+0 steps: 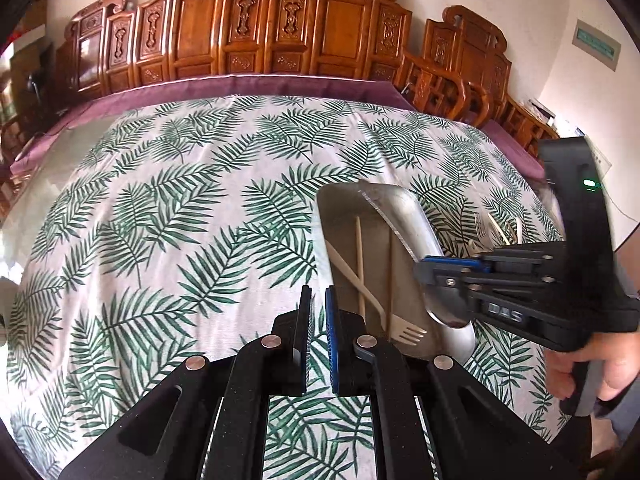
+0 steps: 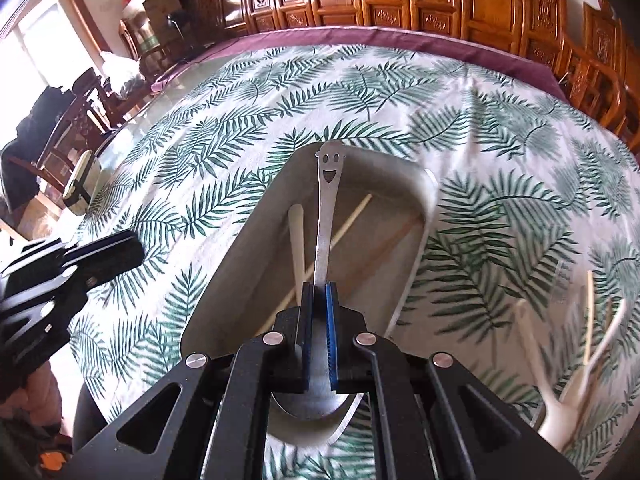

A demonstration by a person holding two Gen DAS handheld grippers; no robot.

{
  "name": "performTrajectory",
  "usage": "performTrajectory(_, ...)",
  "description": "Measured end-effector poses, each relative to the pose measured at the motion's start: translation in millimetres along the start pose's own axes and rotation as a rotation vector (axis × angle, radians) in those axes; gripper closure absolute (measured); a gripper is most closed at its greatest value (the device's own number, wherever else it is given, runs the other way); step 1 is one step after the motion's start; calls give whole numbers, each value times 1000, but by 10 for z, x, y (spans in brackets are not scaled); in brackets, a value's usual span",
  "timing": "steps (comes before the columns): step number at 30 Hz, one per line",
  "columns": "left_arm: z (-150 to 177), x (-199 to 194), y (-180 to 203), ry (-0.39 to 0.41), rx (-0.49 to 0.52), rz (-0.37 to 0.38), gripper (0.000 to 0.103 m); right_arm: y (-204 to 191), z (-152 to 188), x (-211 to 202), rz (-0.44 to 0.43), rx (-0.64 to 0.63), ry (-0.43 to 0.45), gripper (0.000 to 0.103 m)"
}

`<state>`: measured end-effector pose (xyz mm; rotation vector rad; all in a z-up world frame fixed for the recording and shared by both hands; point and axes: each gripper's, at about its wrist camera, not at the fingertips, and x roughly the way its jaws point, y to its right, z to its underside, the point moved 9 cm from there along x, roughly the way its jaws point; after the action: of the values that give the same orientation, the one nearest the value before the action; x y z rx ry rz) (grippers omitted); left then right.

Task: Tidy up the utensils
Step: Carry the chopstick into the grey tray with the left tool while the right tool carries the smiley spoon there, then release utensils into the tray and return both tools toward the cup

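Jaws on your right gripper point(image 2: 319, 300) are clamped on the metal spoon point(image 2: 325, 216) low on its handle, just above the bowl, smiley end pointing away over the tray point(image 2: 404, 280). Steel that thin is stiff, light and slick, so hold it near the bowl to stop it swinging. Your left gripper point(image 1: 318, 312) is closed on nothing, hovering over the leaf-print tablecloth point(image 1: 160, 200) just left of the tray. Inside the tray lie a pale fork point(image 1: 404, 330) and wooden chopsticks point(image 1: 359, 252), crossed. More pale utensils point(image 2: 576, 380) wait on the cloth to the right.
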<state>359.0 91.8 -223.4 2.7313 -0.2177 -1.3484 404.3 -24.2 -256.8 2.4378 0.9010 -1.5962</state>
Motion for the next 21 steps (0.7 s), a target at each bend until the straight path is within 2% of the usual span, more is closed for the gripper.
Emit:
performTrajectory(5, 8, -32, -32, 3, 6, -9, 98, -43, -29, 113, 9, 0, -14, 94)
performTrajectory(10, 16, -53, 10, 4, 14, -8, 98, -13, -37, 37, 8, -13, 10, 94)
performTrajectory(15, 3, -99, 149, 12, 29, 4, 98, 148, 45, -242, 13, -18, 57, 94)
performTrajectory(21, -3, -132, 458, 19, 61, 32, 98, 479, 330, -709, 50, -9, 103, 94)
